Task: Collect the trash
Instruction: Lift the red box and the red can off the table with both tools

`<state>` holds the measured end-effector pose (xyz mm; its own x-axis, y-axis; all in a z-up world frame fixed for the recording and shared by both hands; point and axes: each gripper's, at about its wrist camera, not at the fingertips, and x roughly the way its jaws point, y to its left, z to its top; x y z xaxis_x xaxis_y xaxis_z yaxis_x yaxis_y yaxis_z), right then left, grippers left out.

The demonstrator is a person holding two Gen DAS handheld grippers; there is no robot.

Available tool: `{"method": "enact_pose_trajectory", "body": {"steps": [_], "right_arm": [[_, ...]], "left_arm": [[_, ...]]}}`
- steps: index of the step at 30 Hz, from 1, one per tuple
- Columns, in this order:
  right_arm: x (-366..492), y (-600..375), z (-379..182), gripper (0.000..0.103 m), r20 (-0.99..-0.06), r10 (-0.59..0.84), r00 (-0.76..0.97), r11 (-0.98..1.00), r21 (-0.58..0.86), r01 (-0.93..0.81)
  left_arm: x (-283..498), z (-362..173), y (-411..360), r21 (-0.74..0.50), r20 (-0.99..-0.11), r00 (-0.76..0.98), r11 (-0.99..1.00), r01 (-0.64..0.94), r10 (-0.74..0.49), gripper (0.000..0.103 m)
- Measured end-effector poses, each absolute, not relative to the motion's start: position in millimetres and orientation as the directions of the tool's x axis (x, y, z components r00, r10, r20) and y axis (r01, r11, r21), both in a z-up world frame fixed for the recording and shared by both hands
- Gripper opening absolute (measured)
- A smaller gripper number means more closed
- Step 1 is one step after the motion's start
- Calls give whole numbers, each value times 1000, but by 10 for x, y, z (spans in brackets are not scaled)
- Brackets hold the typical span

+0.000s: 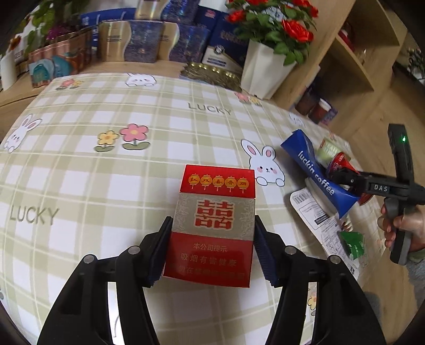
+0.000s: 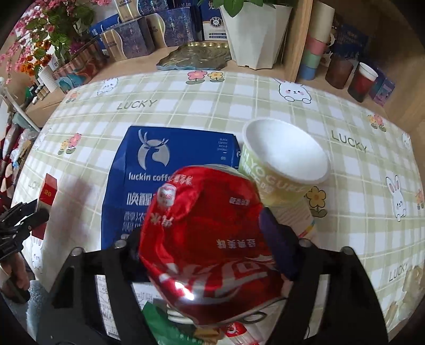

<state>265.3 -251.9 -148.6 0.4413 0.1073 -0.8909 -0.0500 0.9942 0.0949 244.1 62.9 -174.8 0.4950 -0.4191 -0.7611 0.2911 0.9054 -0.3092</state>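
Here, surface: checked tablecloth (image 1: pixel 106 185), glossy, rabbit and flower prints.
Room: wooden shelving (image 1: pixel 353 58); potted red roses (image 1: pixel 268 24).
Coffee box (image 2: pixel 170 159): flat, blue card.
Left gripper (image 1: pixel 211 252): pads clamp upright red cigarette pack (image 1: pixel 215 220).
Right gripper (image 2: pixel 207 254): grips crumpled red can (image 2: pixel 207 238).

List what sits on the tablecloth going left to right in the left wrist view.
Red cigarette pack between the left gripper's jaws → blue luckin coffee bag → crushed red can in the right gripper.
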Motion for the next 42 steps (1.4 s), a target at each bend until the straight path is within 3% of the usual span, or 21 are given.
{"method": "enact_pose_trajectory", "body": {"steps": [6, 11, 16, 42], "right_arm": [[2531, -2534, -1331, 52, -863, 112, 493, 994, 92, -64], [2454, -2586, -1188, 22, -837, 114, 535, 993, 98, -59], [2374, -2645, -1130, 16, -817, 122, 563, 992, 113, -51], [1416, -2693, -475, 14, -628, 266, 731, 952, 291, -96]], "left_arm": [[2350, -1663, 696, -304, -754, 508, 907, 291, -416, 57], [2296, -1590, 679, -302, -745, 522, 908, 291, -416, 56], [2239, -1531, 616, -294, -741, 526, 906, 305, -418, 56], [1710, -1042, 493, -272, -700, 562, 892, 361, -441, 56]]}}
